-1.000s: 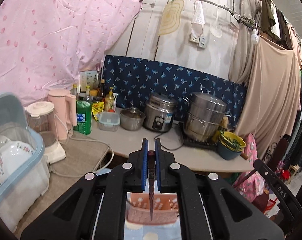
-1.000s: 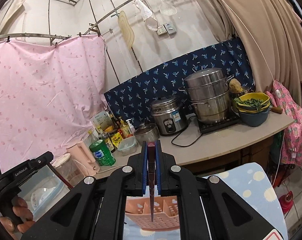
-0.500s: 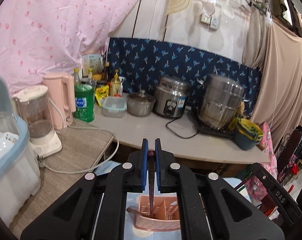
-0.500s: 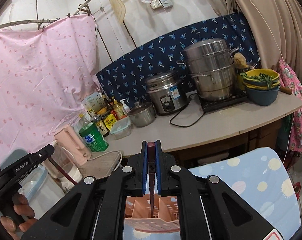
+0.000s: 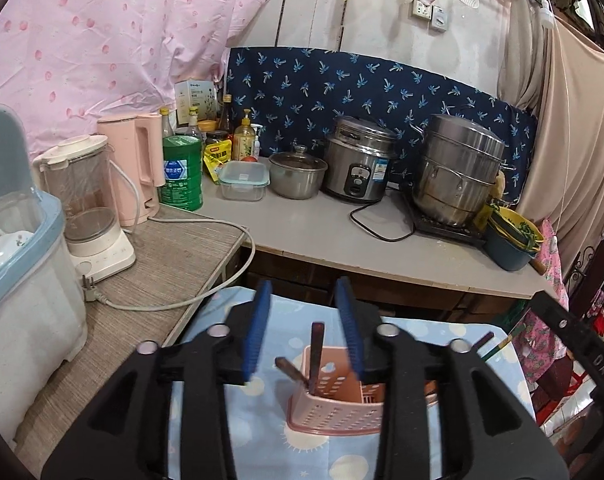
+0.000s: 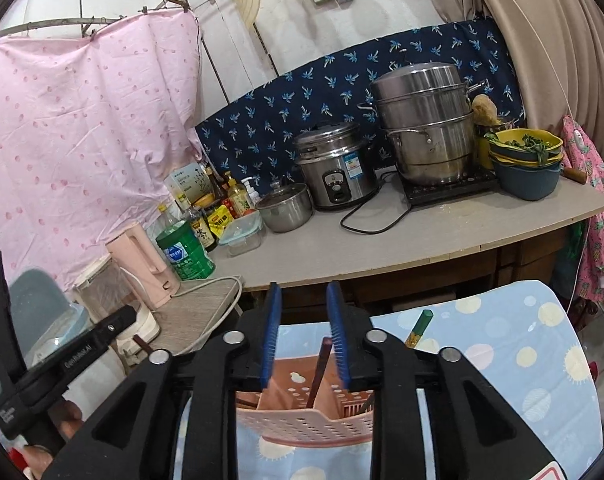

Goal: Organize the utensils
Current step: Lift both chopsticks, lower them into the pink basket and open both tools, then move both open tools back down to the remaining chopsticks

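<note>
The pale grey counter (image 5: 326, 236) ran along the wall behind and carried a tall stacked stainless-steel steamer pot (image 5: 458, 176), a stainless-steel rice cooker (image 5: 360, 168) and a small lidded steel saucepan (image 5: 298, 174). In front of it lay a light blue cloth with pale sun-and-dot print (image 6: 514, 344), covering the surface on which the task items stood. The pink perforated plastic utensil caddy (image 5: 342, 408) stood on that cloth, directly below both grippers. The left gripper (image 5: 304, 328) had its blue-padded jaws parted, having just been opening; a dark brown chopstick (image 5: 316, 352) stood upright in the caddy in line with the gap, touching neither pad. A second dark utensil handle (image 5: 292, 370) leaned out of the same compartment toward the left. The right gripper (image 6: 304, 332) likewise had its jaws parted, having just been opening, and a dark brown stick (image 6: 320, 368) stood in the caddy (image 6: 302, 420) between the pads, clear of both. A green-ended chopstick (image 6: 420, 326) lay on the cloth just to the right of the right gripper.
</note>
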